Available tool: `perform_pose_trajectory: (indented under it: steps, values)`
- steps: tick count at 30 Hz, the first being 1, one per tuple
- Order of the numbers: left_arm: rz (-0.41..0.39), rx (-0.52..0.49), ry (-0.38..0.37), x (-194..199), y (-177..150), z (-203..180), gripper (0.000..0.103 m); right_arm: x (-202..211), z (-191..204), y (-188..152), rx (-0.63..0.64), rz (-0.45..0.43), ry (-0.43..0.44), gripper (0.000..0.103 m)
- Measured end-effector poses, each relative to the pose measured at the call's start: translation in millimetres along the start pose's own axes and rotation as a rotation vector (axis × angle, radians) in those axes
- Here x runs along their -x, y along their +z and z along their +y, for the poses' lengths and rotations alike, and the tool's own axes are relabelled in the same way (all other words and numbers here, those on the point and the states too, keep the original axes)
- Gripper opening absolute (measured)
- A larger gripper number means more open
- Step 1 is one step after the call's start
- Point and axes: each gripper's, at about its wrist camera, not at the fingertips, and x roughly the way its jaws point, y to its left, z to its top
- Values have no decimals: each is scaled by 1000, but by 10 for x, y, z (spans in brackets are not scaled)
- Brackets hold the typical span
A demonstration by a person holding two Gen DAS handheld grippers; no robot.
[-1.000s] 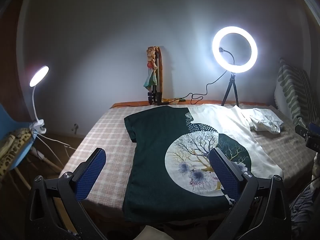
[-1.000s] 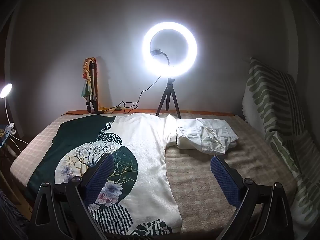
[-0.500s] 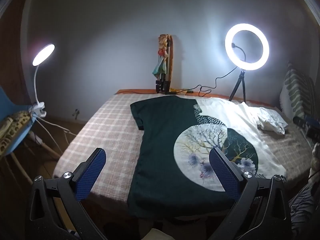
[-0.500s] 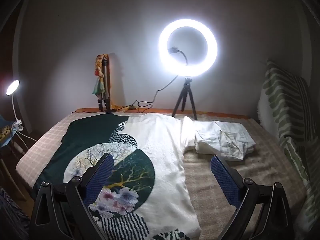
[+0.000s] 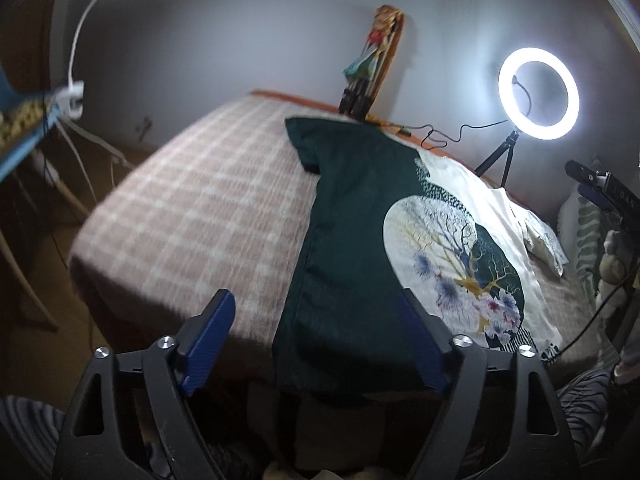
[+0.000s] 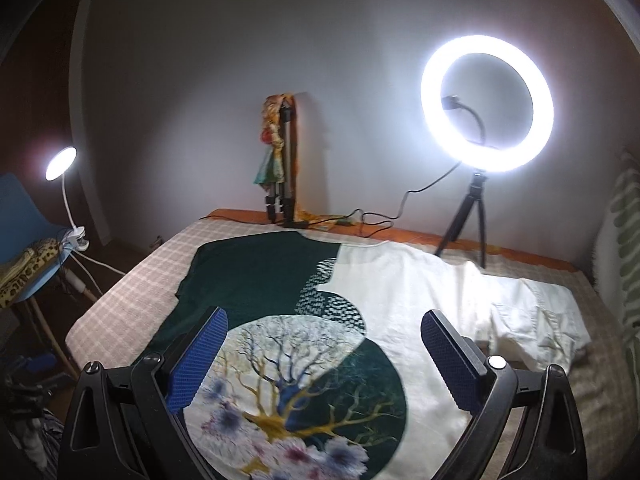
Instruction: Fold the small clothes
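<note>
A dim room, lit by a ring light on a small tripod and a clip lamp, holds a bed covered with a checked blanket. It serves as the work surface.

The T-shirt, half dark green and half cream with a round tree print, lies spread flat on the bed with its hem at the near edge. A folded pale garment lies beyond the shirt's cream sleeve, ahead and to the right of the right tongs.

Left tongs: jaws apart and have just been closing in. The green hem corner at the bed's edge lies between the pads in view, but no pad presses on it. Right tongs: jaws wide, empty, hovering above the tree print.

Hazards from this position:
- The hem hangs slightly over the bed's edge. A shallow bite by the left tongs would likely catch one layer only, so the back layer would trail and wrinkle the fold.
- The blanket lies directly beneath the cloth. A deep bite may pinch both together.
- The right tongs are over the shirt's middle, not an edge. Closing there would bunch the print.
</note>
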Motion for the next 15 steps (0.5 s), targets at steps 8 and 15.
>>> perform_pose_trajectory:
  steps: [8, 15]
  values:
    - [127, 128, -74, -222, -267, 398, 68, -645, 480, 258, 52, 90, 111, 94]
    - [189, 155, -130, -440, -382, 464, 56, -1241, 953, 437, 86, 184, 212, 92]
